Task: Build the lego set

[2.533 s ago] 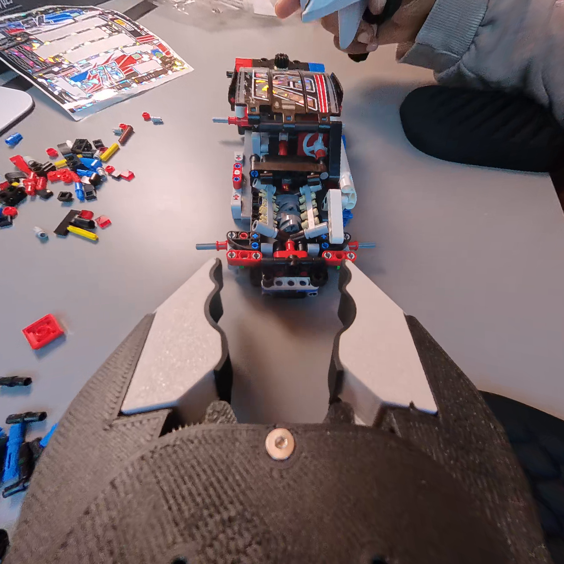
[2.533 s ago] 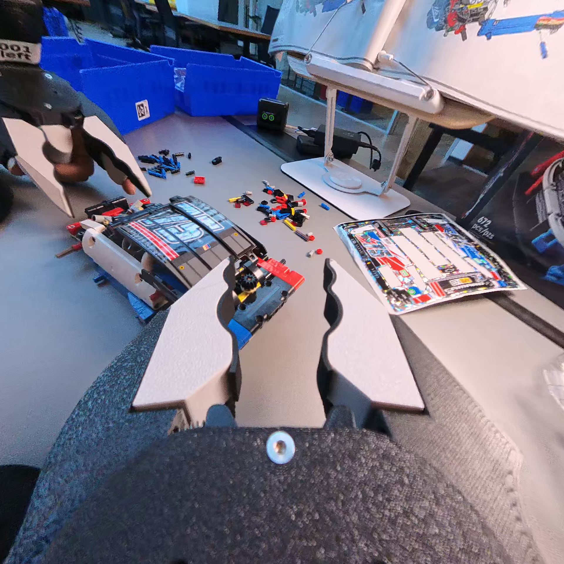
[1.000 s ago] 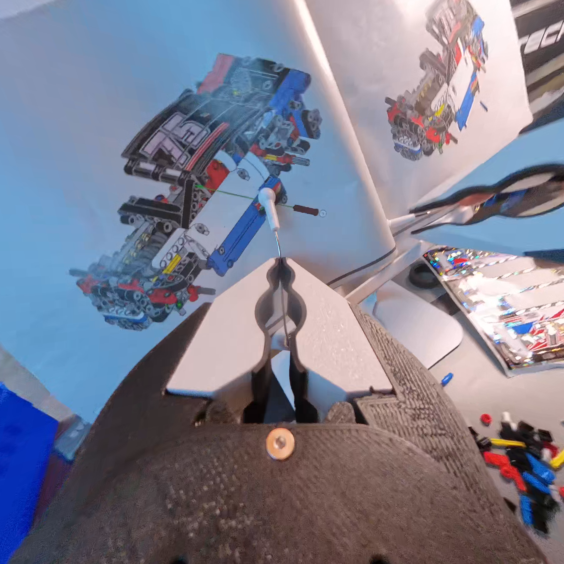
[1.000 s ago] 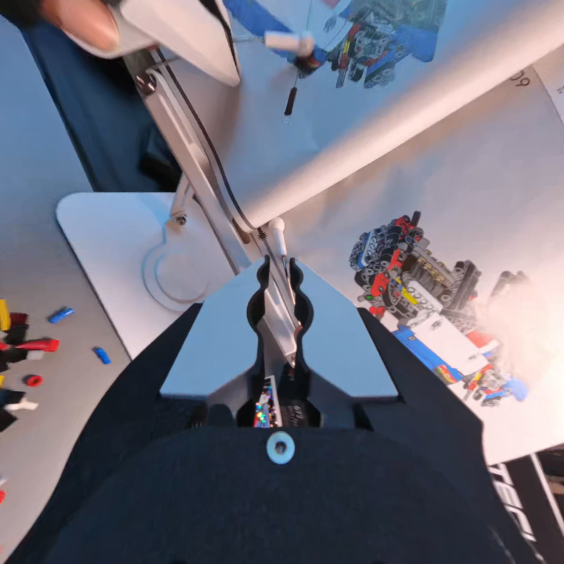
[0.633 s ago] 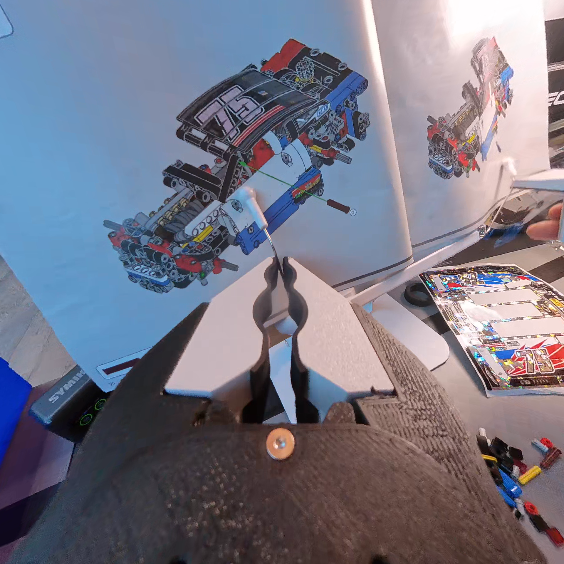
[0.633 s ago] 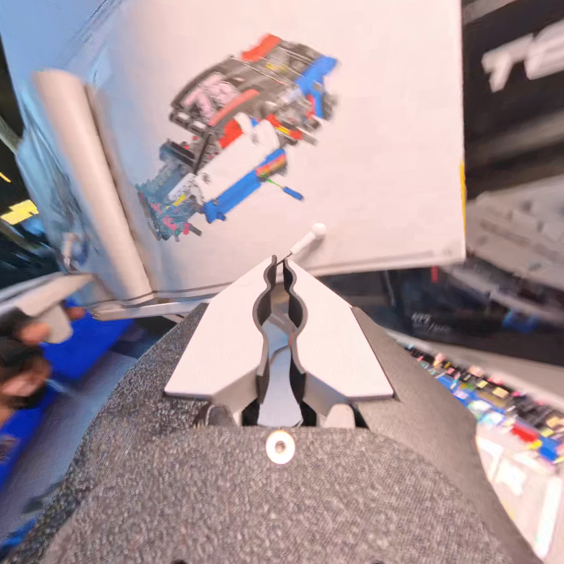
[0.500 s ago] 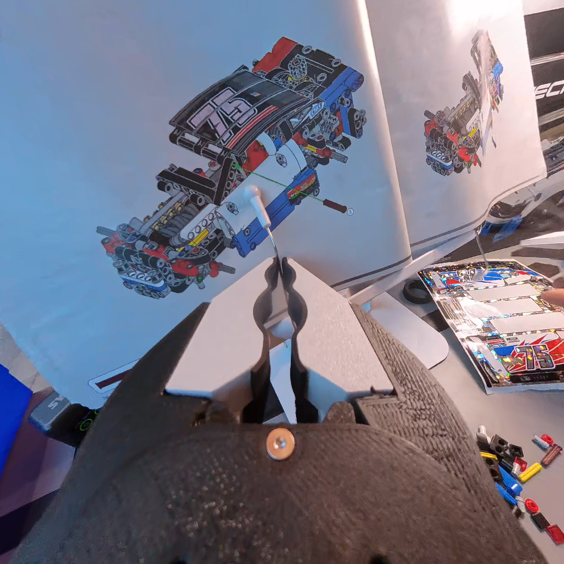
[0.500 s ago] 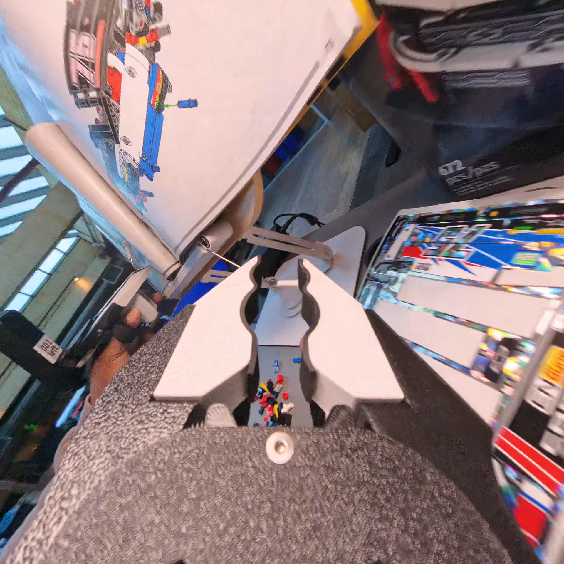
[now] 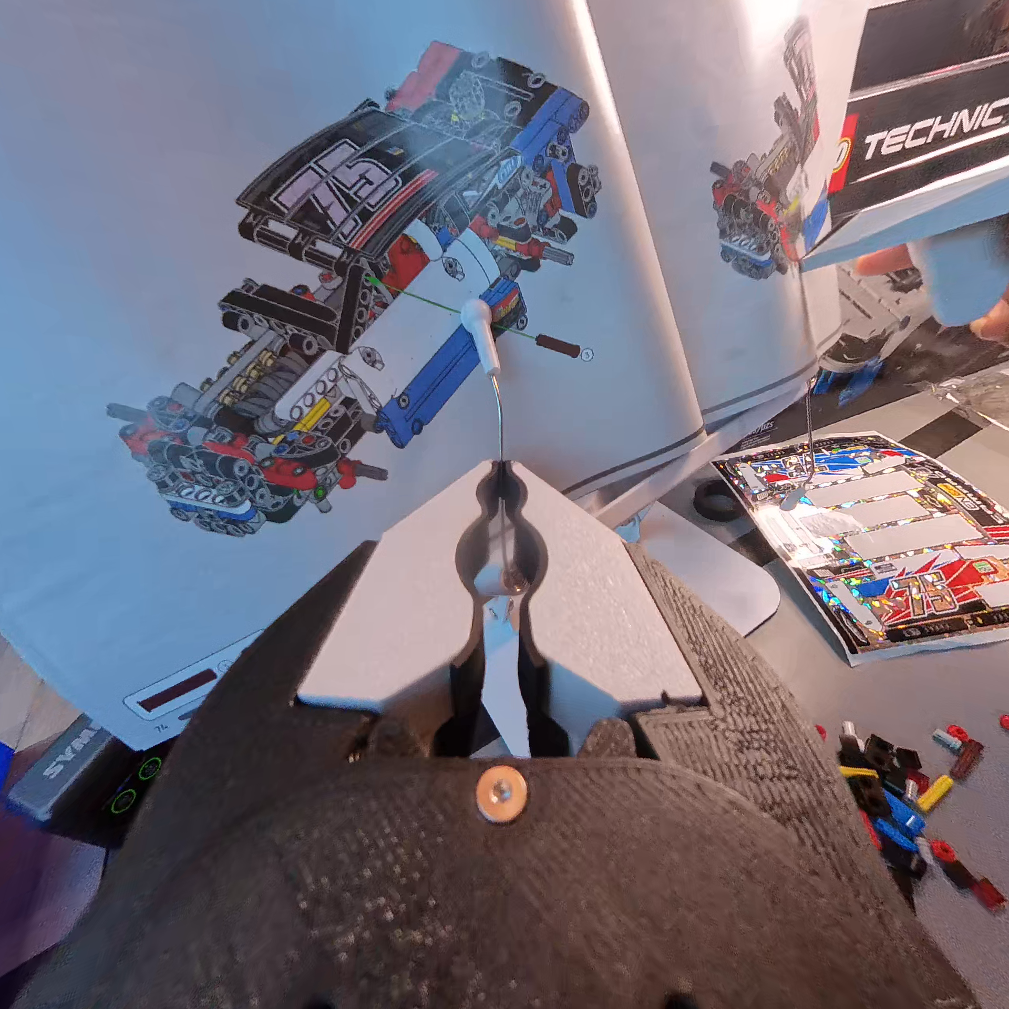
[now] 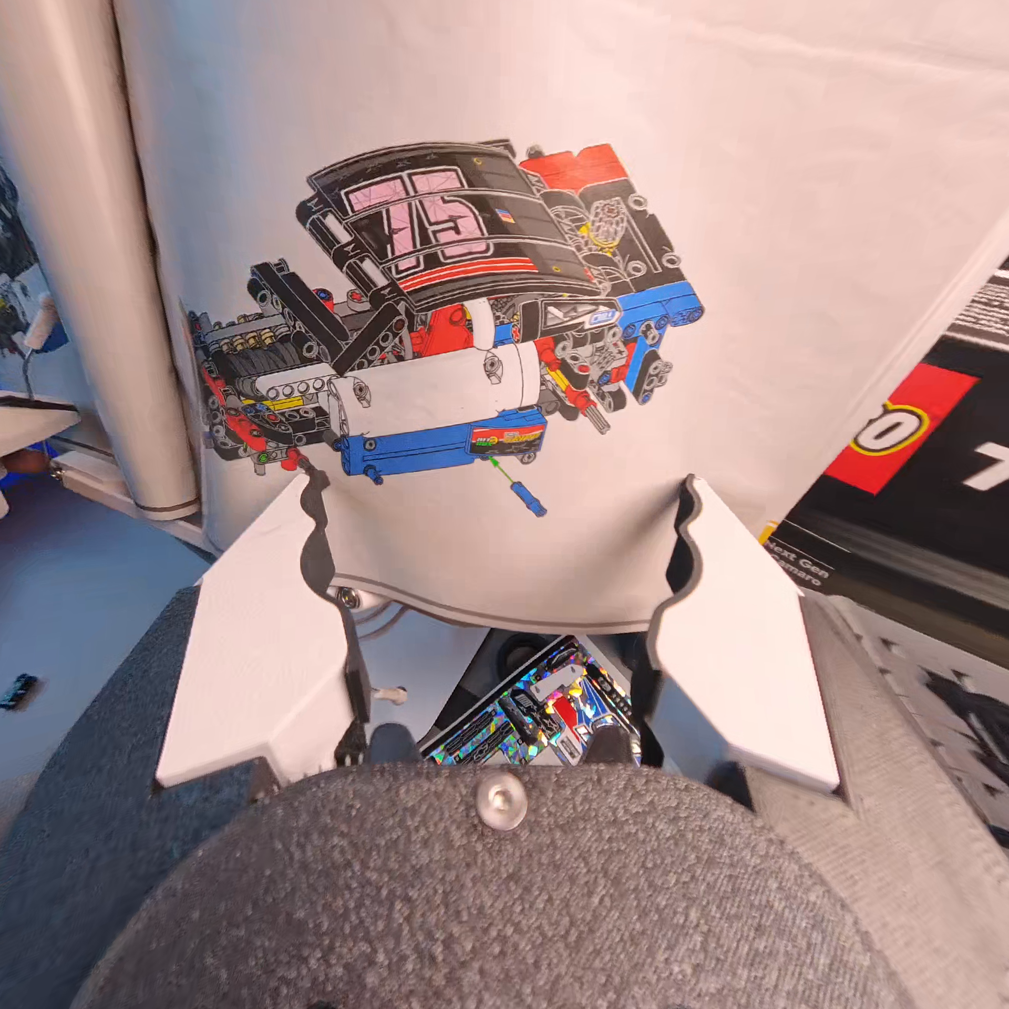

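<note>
The left hand-held gripper (image 9: 501, 469) is closed tight on a thin metal wire arm with a white tip (image 9: 480, 333), part of the book stand, pressing against the open instruction booklet (image 9: 164, 164) that stands directly ahead of it. The page shows a drawing of a partly built black, white, blue and red car. To that gripper's right, a holographic sticker sheet (image 9: 873, 546) lies flat on the grey bench (image 9: 764, 704), and a scatter of small loose lego pieces (image 9: 895, 791) sits nearer, low at its right side. The set's box (image 9: 928, 125) stands farther off to the upper right.

The right hand-held gripper (image 10: 497, 480) is spread wide and grips nothing; its fingers frame the lower edge of the booklet's facing page (image 10: 546, 109), close in front. Between and below the fingers, the stand's white base (image 10: 415, 671) and a corner of the sticker sheet (image 10: 535, 710) show. The built car itself is out of both views.
</note>
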Available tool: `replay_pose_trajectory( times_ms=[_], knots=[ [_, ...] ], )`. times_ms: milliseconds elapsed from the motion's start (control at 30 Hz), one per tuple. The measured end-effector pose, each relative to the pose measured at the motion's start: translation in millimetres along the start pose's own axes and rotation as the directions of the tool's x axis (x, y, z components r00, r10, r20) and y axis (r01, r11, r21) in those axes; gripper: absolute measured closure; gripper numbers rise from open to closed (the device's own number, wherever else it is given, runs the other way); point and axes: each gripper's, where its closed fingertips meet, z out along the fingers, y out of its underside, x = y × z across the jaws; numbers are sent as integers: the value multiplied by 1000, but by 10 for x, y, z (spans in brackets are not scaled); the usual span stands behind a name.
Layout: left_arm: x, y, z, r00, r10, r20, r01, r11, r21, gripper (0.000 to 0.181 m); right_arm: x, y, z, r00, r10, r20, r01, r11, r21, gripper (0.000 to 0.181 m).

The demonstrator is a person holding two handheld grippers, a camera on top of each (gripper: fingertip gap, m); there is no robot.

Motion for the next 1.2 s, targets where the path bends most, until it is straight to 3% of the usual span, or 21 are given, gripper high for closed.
replay_pose_trajectory(
  times_ms=[167,300,367,467,600,733,833,967,1200],
  knots=[
    [-11,70,-23,1000,0,-18,0,1000,-3,181,-117,-25,-51,997,-47,-61,51,997,61,85],
    [-8,77,-17,1000,-4,-15,4,1000,-1,181,-86,13,-178,985,-117,-125,127,989,75,132],
    [-1,78,-26,1000,-11,-18,11,1000,-5,181,-159,29,-231,980,-163,-116,172,982,75,146],
    [-2,79,-63,1000,-13,-20,13,1000,-8,181,-388,-27,-350,959,-278,-46,282,951,130,181],
    [-18,28,-140,999,-16,-31,16,1000,8,178,-602,-151,-518,927,-374,1,368,913,177,180],
    [-29,21,-150,999,-25,-48,25,1000,-5,181,-689,-264,-630,914,-407,1,398,895,201,168],
    [-35,20,-154,989,-129,-72,130,991,16,181,-772,-155,-601,940,-330,87,312,934,171,178],
    [-90,46,-198,953,-288,-94,294,953,70,181,-943,-113,-627,949,-263,172,232,956,177,177],
    [-221,27,-367,942,-330,-60,333,940,69,180,-1451,-197,-607,896,-380,229,324,913,248,174]
  ],
)
